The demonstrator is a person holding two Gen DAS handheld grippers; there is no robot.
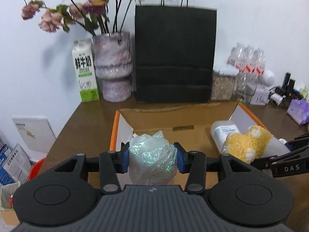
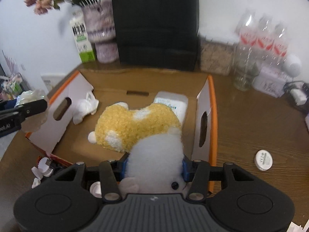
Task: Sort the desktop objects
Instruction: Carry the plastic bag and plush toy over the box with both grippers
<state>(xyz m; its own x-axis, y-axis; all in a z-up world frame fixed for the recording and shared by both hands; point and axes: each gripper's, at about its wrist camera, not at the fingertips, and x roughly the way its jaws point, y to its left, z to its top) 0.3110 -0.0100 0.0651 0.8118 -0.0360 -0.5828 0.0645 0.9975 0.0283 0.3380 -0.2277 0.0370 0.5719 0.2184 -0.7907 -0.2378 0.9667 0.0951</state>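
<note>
Left tool (image 1: 152,157): blue pads clamped on a crumpled clear plastic wrap with iridescent glitter (image 1: 152,154), held above the near-left part of the open cardboard box (image 1: 154,119).

Right tool (image 2: 154,164): blue pads clamped on the white end of a yellow-and-white plush toy (image 2: 135,125); yellow body hanging forward over the box floor, near-right part. Seen also from the left wrist camera at the right edge, as black arms gripping the toy.

Cardboard box: orange-rimmed, flaps open, cut-out handles in both side walls, resting at mid worktop (image 2: 251,119). Inside: white bottle with blue-printed label (image 2: 173,104) lying at the far-right, partly under the toy; crumpled white tissue (image 2: 85,106) at the far-left wall.

Back edge of worktop, left to right: milk carton (image 1: 85,71), mottled pink vase (image 1: 114,67) with dried flowers, black paper bag (image 1: 173,58), clear bottles with red labels (image 1: 249,63).

Right part of worktop, near the box: round white lid (image 2: 264,160), lying flat, apart from the box.

Near-left corner beside the box: small white and metallic items, too blurred to identify.
</note>
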